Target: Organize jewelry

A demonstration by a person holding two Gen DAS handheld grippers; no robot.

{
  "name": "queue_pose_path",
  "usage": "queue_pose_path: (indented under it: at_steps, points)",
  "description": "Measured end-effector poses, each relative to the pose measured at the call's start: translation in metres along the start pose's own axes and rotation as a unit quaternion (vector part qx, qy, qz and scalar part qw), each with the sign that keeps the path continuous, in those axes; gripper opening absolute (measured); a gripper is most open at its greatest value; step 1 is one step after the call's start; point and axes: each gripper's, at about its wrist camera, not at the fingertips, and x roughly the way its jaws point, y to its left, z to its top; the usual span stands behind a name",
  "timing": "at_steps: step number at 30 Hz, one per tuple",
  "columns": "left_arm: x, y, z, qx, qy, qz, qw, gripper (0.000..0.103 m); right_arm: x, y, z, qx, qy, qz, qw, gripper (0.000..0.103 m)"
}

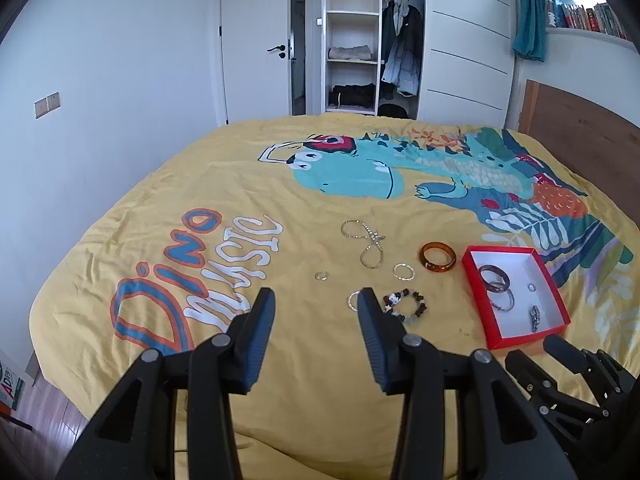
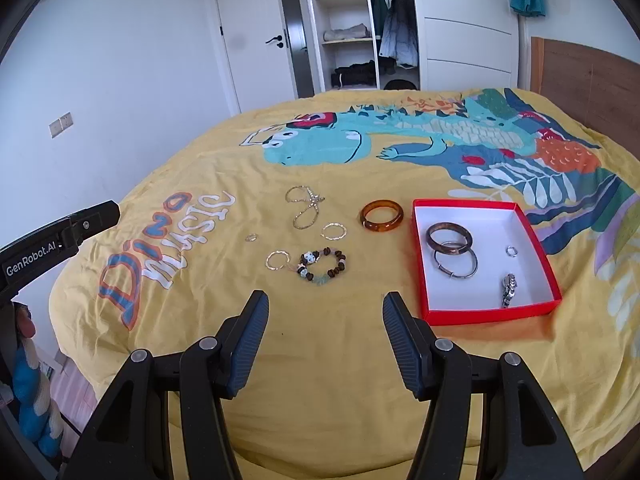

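Note:
A red box [image 2: 541, 255] [image 1: 468, 270] with a white inside lies on the yellow bedspread and holds a dark bangle [image 2: 449, 238], a silver hoop [image 2: 457, 263], a small ring [image 2: 511, 251] and a metal piece [image 2: 508, 290]. Loose on the spread are an amber bangle [image 2: 381, 216] [image 1: 437, 256], a beaded bracelet [image 2: 323, 267] [image 1: 406, 305], a silver chain [image 2: 304, 206] [image 1: 366, 240], two thin hoops [image 2: 334, 231] [image 2: 277, 260] and a tiny ring [image 2: 251, 237]. My left gripper [image 1: 316, 300] is open above the spread near the beaded bracelet. My right gripper [image 2: 325, 303] is open, below the bracelet, left of the box.
The bed [image 2: 320, 360] fills the view. A wooden headboard [image 1: 580, 132] stands at the right. A white wall, a door [image 1: 256, 40] and an open wardrobe [image 1: 372, 36] lie beyond the bed's far edge. The floor [image 1: 40, 432] shows at lower left.

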Motion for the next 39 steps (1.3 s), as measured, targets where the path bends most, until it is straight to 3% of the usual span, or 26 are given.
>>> queue_pose_path:
  at_steps: [39]
  points:
    - [0.118, -0.009, -0.043, 0.01, 0.123, 0.018, 0.9922, 0.041, 0.098, -0.01, -0.027, 0.005, 0.092, 0.017, 0.996, 0.059]
